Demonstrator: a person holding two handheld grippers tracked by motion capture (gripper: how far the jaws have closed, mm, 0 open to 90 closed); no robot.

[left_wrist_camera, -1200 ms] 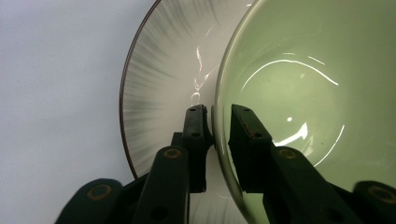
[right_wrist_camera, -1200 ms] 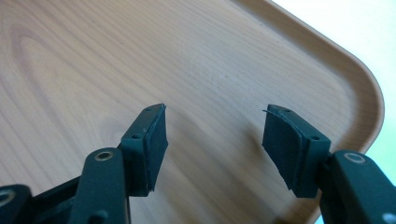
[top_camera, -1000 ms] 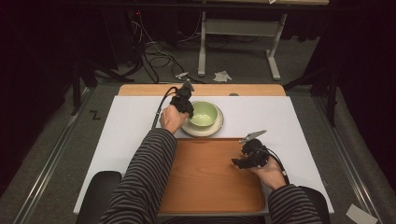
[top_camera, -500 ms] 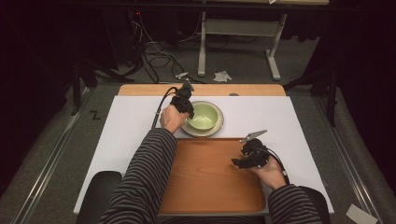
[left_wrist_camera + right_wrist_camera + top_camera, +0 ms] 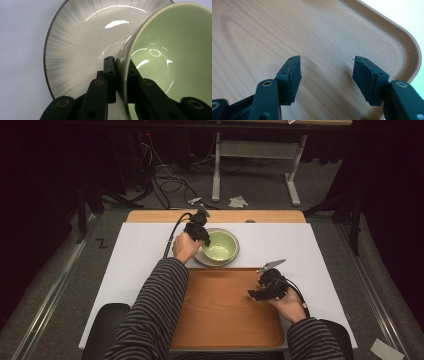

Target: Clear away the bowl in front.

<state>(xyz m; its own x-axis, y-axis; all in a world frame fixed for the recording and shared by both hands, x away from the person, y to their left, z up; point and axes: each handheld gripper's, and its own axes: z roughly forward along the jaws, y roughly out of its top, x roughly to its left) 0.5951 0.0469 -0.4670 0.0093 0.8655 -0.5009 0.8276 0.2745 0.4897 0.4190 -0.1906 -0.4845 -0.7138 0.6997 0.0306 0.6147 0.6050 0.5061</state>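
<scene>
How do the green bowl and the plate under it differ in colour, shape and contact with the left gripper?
The green bowl is plain pale green; the plate is whitish with grey streaks and a dark rim. The bowl is deep, the plate shallow. The left gripper clamps the bowl's wall, not the plate. Both are round and glossy.

Lab or recording studio, not a home. White-topped table (image 5: 130, 270) on a grey carpeted floor (image 5: 60, 270), black curtains (image 5: 45, 165) all round, loose cables (image 5: 167, 180) trailing on the floor behind, a bare metal table frame (image 5: 252, 155) at the back, floor rail (image 5: 45, 310) along the left side.
</scene>
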